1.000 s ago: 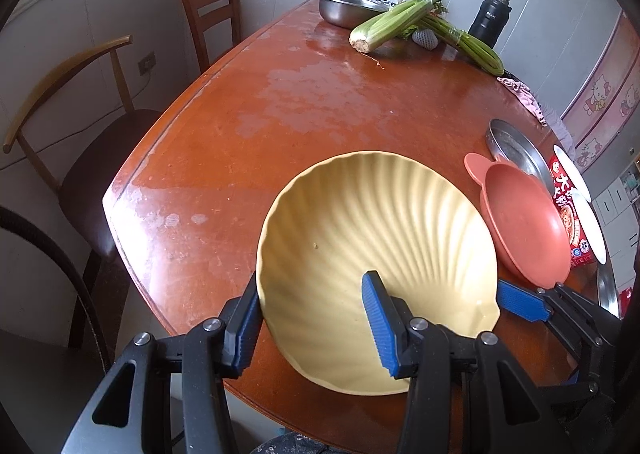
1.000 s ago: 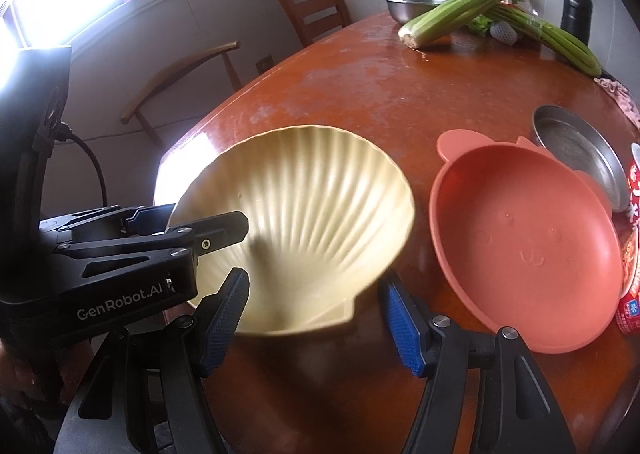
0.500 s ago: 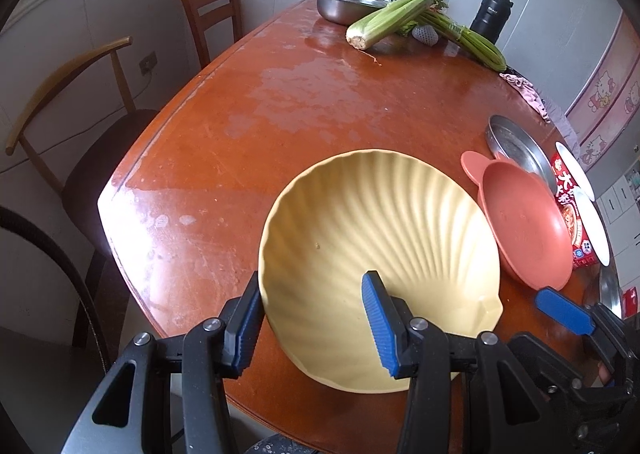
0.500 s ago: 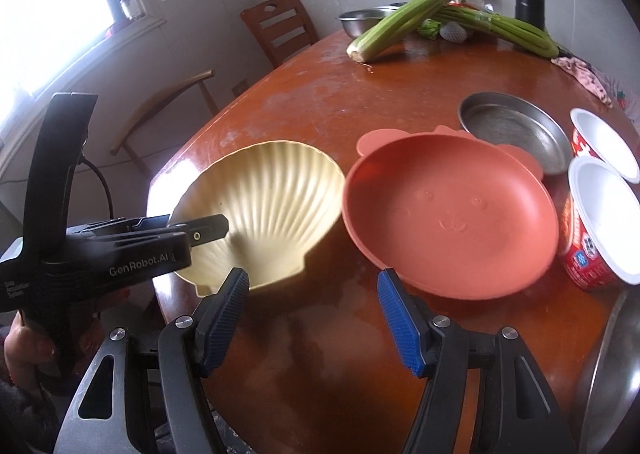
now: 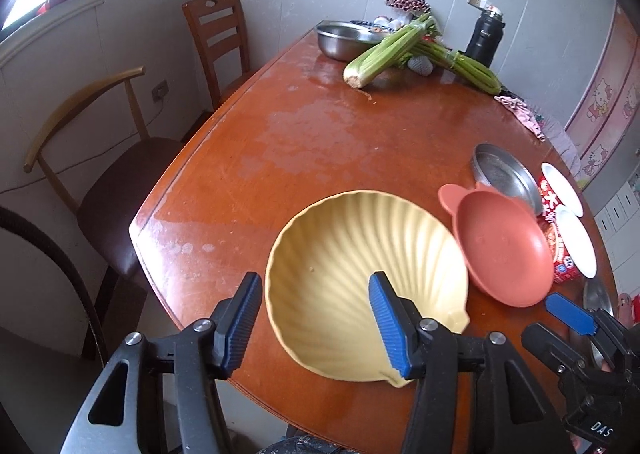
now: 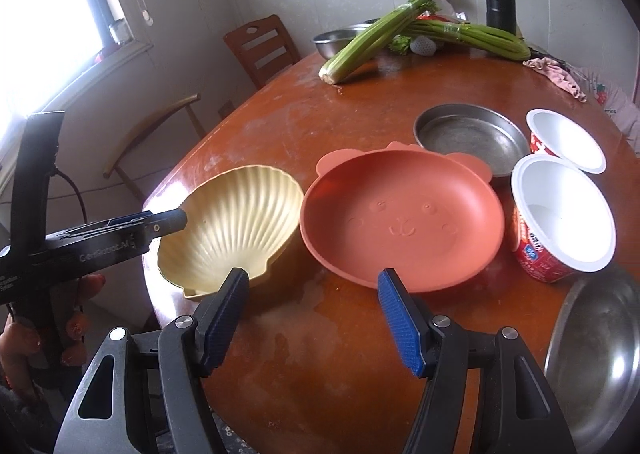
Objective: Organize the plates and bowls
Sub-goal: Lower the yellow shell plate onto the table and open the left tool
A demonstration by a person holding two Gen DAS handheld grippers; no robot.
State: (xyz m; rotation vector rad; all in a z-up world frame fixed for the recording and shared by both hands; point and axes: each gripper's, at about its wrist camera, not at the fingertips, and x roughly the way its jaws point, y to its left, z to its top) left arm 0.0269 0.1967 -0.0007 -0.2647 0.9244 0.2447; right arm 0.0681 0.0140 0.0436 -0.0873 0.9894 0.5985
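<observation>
left hand-held gripper (image 5: 316, 324): spread, its fingers on either side of the yellow shell bowl's (image 5: 366, 274) near rim, contact unclear | right hand-held gripper (image 6: 314, 314): spread, holding nothing | yellow shell bowl: lower centre, on bench (image 5: 320, 142) | pink plate (image 6: 400, 220): just right of bowl | steel dish (image 6: 472, 138): upper right, behind plate

Daylight from the blown-out window (image 6: 52, 26) glares on the table (image 6: 280, 126); fisheye edges darken, perhaps slightly soft.
</observation>
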